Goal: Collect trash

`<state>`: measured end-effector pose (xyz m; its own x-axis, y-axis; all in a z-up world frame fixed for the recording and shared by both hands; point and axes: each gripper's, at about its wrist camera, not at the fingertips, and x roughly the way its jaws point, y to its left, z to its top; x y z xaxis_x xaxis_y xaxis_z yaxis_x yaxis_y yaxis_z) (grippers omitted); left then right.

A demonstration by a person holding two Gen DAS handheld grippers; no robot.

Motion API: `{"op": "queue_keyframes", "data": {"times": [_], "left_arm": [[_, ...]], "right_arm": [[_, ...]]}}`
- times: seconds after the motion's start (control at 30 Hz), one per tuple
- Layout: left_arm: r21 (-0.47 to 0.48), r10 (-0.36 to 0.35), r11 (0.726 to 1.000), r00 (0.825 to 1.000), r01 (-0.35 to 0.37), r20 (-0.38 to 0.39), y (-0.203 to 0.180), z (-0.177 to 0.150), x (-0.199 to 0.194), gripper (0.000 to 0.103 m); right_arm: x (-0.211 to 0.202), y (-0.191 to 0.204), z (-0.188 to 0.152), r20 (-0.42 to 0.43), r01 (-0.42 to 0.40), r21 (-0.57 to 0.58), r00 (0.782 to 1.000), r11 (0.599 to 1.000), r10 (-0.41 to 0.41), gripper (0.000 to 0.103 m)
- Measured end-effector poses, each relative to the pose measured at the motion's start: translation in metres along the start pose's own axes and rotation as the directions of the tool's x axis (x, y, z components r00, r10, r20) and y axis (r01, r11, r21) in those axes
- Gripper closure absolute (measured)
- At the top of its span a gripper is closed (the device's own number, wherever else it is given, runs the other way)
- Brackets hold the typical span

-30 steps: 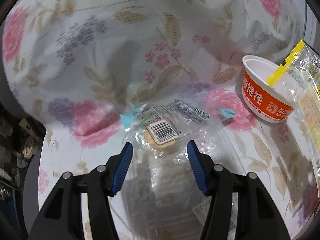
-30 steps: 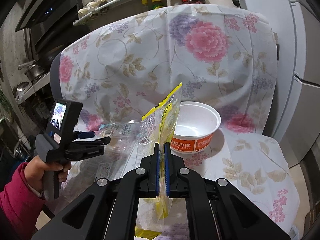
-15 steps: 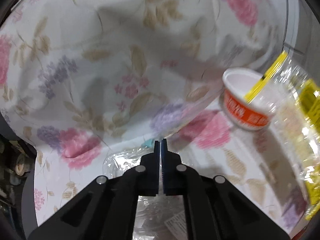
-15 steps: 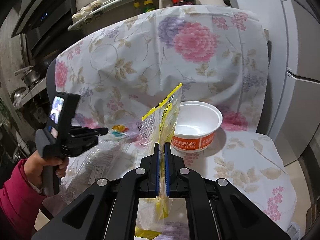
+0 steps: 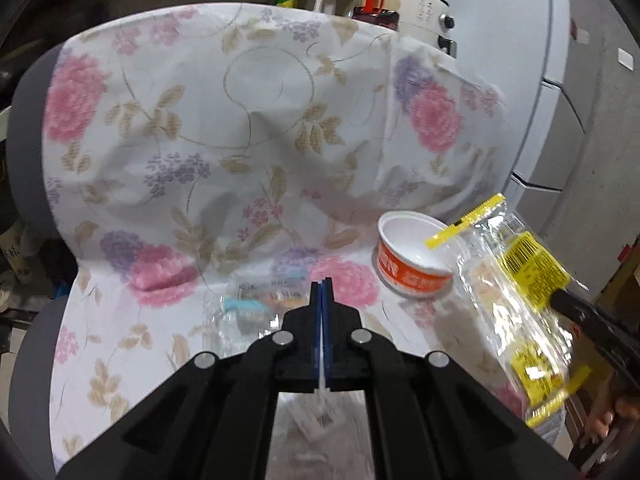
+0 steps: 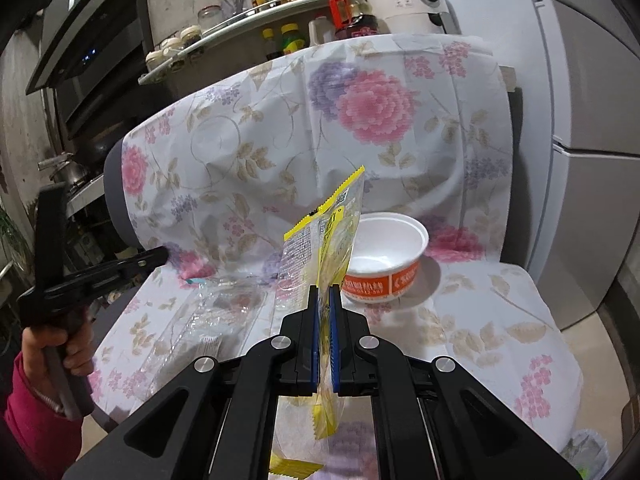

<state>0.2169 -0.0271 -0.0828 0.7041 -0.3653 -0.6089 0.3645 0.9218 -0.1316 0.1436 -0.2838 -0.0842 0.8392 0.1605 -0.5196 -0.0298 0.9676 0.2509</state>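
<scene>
The clear plastic wrapper [image 5: 248, 312], thin, limp and slippery, hangs low in the frame's centre, pinched at its edge by my left gripper [image 5: 322, 292]. My right gripper [image 6: 324, 300] clamps the yellow-trimmed noodle bag [image 6: 328, 236]. Right of centre stands the orange cup [image 6: 384, 256], light and crushable.

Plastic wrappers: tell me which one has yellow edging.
The yellow-edged wrapper in the right gripper; the clear wrapper in the left gripper shows none.
</scene>
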Motion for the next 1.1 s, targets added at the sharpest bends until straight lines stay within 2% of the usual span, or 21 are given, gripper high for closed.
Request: {"op": "queue_keyframes", "data": {"times": [0.07,0.13,0.17,0.2,0.23,0.27,0.33,0.43,0.5,0.67,0.8,0.97,1.0,1.1], "left_arm": [[0.012,0.007,1.0,1.0,-0.006,-0.02,-0.001,-0.01,-0.006,0.103],[0.037,0.056,0.998,0.998,-0.055,-0.037,0.001,-0.019,-0.006,0.099],[0.047,0.1,0.994,0.993,-0.098,-0.055,0.004,-0.023,-0.002,0.09],[0.05,0.117,0.992,0.991,-0.114,-0.068,0.005,-0.026,0.003,0.058],[0.043,0.136,0.99,0.989,-0.133,-0.065,0.008,-0.028,0.007,0.035],[0.038,0.148,0.989,0.987,-0.146,-0.06,0.009,-0.03,0.009,0.033],[0.006,0.137,0.991,0.987,-0.137,-0.089,0.014,-0.028,0.021,0.033],[-0.144,0.068,0.986,0.992,-0.083,-0.105,0.034,-0.021,0.033,0.033],[-0.212,0.07,0.973,0.992,-0.091,-0.106,0.043,-0.016,0.041,0.033],[-0.313,0.083,0.942,0.988,-0.122,-0.133,0.057,-0.005,0.066,0.033],[-0.325,0.079,0.936,0.981,-0.134,-0.175,0.059,-0.001,0.092,0.047],[-0.347,0.065,0.927,0.973,-0.141,-0.222,0.06,0.001,0.119,0.057],[-0.356,0.058,0.924,0.972,-0.139,-0.228,0.06,0.001,0.123,0.063],[-0.374,0.019,0.921,0.971,-0.111,-0.24,0.06,0.003,0.134,0.094]], "right_arm": [[-0.007,-0.001,-0.006,-0.003,0.006,-0.005,1.0,1.0,-0.006,0.098],[-0.011,-0.004,-0.012,-0.011,0.013,-0.003,1.0,1.0,-0.013,0.098],[-0.012,-0.005,-0.015,-0.016,0.014,0.0,1.0,1.0,-0.014,0.098],[-0.012,-0.005,-0.016,-0.02,0.015,0.003,1.0,1.0,-0.015,0.098],[-0.012,-0.006,-0.018,-0.024,0.014,0.005,1.0,1.0,-0.014,0.098],[-0.011,-0.006,-0.018,-0.026,0.013,0.006,1.0,1.0,-0.013,0.098],[-0.009,-0.006,-0.018,-0.026,0.014,0.005,1.0,1.0,-0.014,0.098],[-0.006,-0.005,-0.017,-0.024,0.019,-0.001,1.0,1.0,-0.019,0.098],[-0.001,-0.005,-0.016,-0.027,0.023,-0.008,0.999,1.0,-0.024,0.098],[0.017,-0.007,-0.015,-0.048,0.023,-0.012,0.999,1.0,-0.023,0.098],[0.031,-0.01,-0.016,-0.066,0.022,-0.012,0.998,1.0,-0.023,0.098],[0.042,-0.013,-0.017,-0.082,0.022,-0.009,0.996,1.0,-0.023,0.098],[0.043,-0.014,-0.018,-0.084,0.022,-0.008,0.996,1.0,-0.023,0.098],[0.044,-0.016,-0.02,-0.089,0.023,-0.007,0.996,1.0,-0.023,0.098]]}}
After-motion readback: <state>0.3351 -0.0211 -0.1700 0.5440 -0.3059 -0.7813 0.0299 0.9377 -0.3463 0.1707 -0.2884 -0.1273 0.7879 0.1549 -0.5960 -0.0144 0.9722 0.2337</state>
